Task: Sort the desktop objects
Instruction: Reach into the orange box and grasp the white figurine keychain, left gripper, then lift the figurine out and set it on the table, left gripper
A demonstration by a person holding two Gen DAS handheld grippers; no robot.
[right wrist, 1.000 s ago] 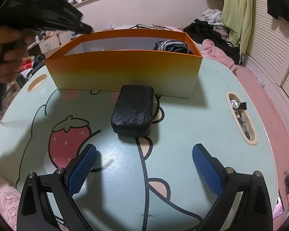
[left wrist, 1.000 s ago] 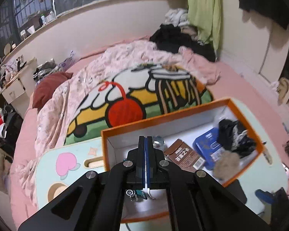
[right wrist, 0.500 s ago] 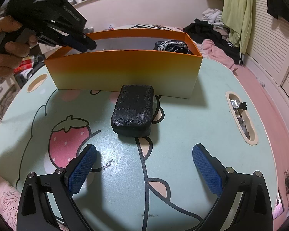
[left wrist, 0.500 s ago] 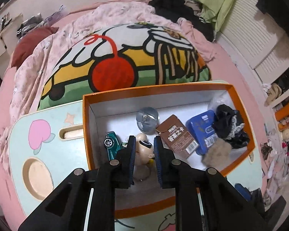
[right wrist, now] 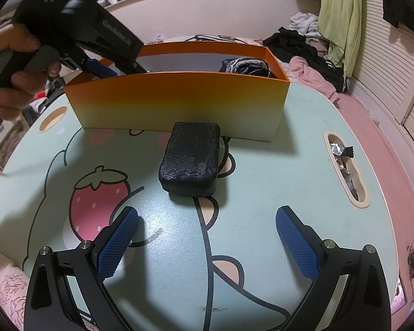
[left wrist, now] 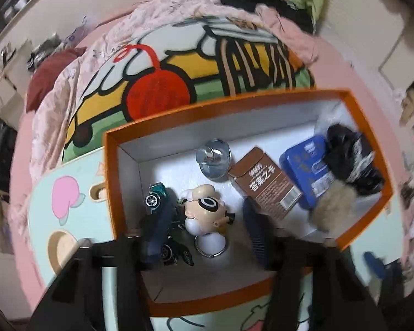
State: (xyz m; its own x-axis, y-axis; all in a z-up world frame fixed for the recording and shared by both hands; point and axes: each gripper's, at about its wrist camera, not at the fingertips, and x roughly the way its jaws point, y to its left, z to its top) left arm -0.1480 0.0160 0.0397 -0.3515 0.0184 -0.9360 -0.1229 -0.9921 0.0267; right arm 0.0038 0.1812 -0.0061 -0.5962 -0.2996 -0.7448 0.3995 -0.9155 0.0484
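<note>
Left gripper (left wrist: 207, 231) hangs over the orange box (left wrist: 110, 171), fingers spread wide, nothing between them. Directly below inside the box: cartoon figure keychain (left wrist: 205, 211) with its ring, teal toy car (left wrist: 156, 195) just left of it. Further right in the box: round glass piece (left wrist: 214, 158), brown packet (left wrist: 265, 186), blue tin (left wrist: 306, 168), beige fur pom (left wrist: 332, 207), black fabric bundle (left wrist: 350, 157). Right gripper (right wrist: 207, 244) low over the mint cartoon table (right wrist: 276, 171), fingers wide apart, empty. Black textured case (right wrist: 191, 155) lies on the table between that gripper and the box's front wall, touching neither finger
</note>
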